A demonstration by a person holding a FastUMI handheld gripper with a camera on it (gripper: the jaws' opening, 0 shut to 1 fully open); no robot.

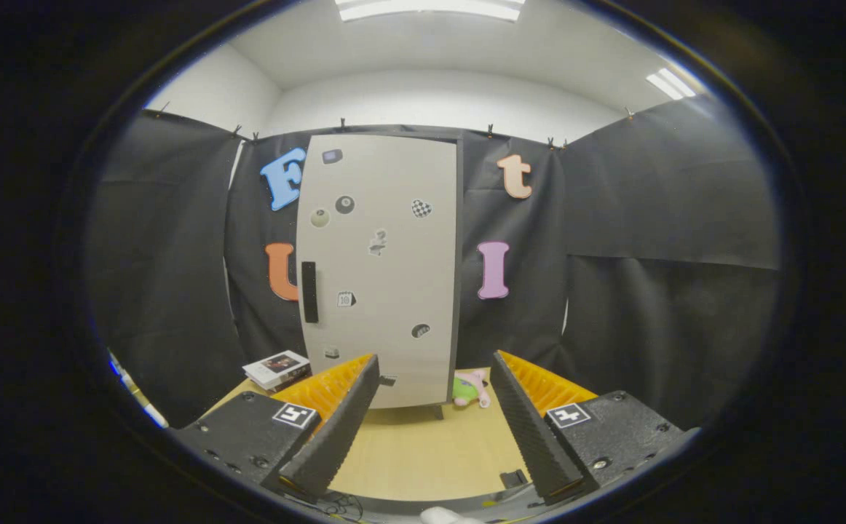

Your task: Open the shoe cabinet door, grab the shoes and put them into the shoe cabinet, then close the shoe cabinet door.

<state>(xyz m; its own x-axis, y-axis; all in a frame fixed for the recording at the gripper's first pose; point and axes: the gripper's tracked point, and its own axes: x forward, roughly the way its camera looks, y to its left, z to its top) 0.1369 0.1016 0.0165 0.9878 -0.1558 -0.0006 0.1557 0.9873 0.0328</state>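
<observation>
I find the shoe cabinet [383,269] standing mid-frame on the surface [423,451], its door [394,240] shut flush and the handle [309,292] on its left edge. A pink and green shoe [471,388] lies beside the cabinet's lower right corner. My tongs [430,429] are spread wide and hold nothing. With that shoe outside, stowing remains outstanding.

Cabinet [383,269] upright at the table's [423,455] far edge, door shut, handle [309,292] by the door's left side. Books [277,369] lie at the far left corner. A shoe [471,387] sits right of the cabinet's foot. Gripper [434,378] fingers spread apart over the near edge.
</observation>
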